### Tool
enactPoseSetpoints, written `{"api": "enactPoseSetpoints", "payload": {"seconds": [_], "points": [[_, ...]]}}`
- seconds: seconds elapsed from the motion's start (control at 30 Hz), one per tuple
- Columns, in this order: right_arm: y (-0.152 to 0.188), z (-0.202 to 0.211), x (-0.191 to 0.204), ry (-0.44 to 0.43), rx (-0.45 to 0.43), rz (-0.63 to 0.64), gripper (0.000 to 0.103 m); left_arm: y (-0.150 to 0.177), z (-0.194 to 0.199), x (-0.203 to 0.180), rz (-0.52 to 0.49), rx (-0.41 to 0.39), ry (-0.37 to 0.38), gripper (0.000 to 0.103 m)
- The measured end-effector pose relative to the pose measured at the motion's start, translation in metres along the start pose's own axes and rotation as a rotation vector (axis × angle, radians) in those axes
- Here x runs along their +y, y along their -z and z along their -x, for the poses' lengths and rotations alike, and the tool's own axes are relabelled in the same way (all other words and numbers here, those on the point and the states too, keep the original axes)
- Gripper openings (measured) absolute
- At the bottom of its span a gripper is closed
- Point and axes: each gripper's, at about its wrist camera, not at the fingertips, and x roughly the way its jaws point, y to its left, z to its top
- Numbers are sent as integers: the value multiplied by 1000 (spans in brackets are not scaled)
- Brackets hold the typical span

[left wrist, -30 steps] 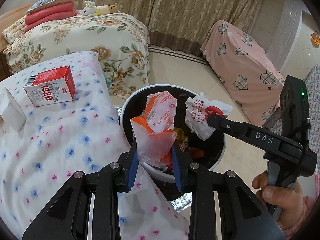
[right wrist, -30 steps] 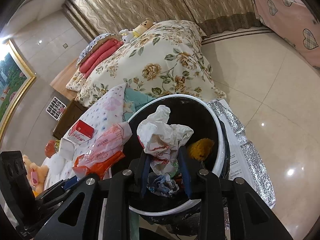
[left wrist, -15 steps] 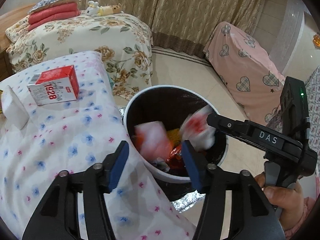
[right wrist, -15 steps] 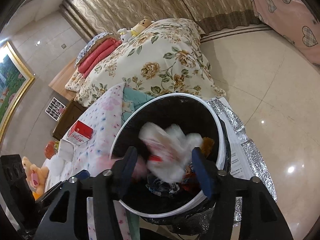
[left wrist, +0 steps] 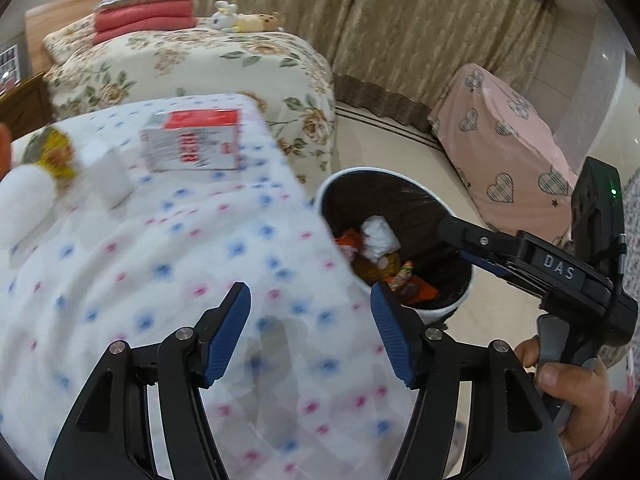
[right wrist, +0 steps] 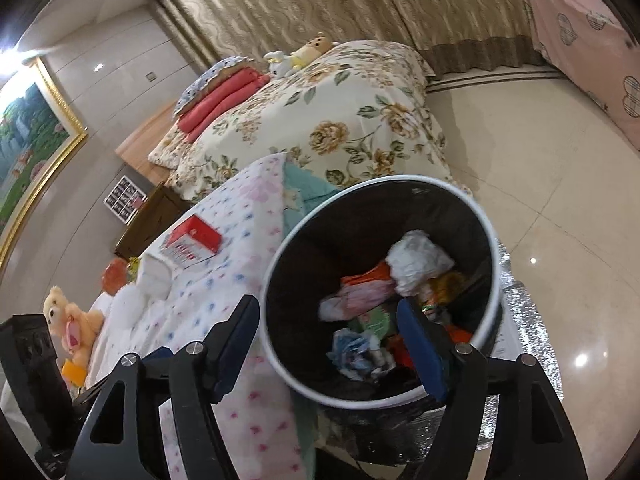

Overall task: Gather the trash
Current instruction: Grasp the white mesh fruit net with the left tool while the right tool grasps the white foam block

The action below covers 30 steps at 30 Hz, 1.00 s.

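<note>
Standing apart with nothing between them, the jaws of the left gripper (left wrist: pixel 310 332) and right gripper (right wrist: pixel 332 344) have just been opening. One round white-rimmed black-lined bin (right wrist: pixel 490 240) holds one crumpled white paper wrapper (right wrist: pixel 420 260) and one orange plastic bag (right wrist: pixel 366 276). One red-and-white carton (left wrist: pixel 194 146) lies on the flower-dotted white bedcover (left wrist: pixel 160 272).

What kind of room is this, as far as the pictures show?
Most likely a bedroom in a home: a bed with a flowered cover, folded quilts and soft toys on it, and long curtains behind.

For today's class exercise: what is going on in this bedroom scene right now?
A person holds a gripper in each hand by a trash bin. Both the left gripper and right gripper are open and empty, jaws just widened. A crumpled white wrapper and orange bag lie in the bin. A red-and-white carton remains on the bedspread.
</note>
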Motion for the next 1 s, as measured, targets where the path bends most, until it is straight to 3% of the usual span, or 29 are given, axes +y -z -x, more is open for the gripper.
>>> {"api": "enactPoseSetpoints", "payload": {"seconds": [0.27, 0.5, 1.0], "points": [[13, -11, 42, -43, 28, 71, 74, 13, 24, 39, 76, -25, -48, 64], [21, -25, 76, -73, 59, 147, 84, 21, 43, 76, 145, -50, -90, 64], [30, -54, 125, -120, 99, 235, 84, 31, 59, 128, 241, -66, -160, 64]]}}
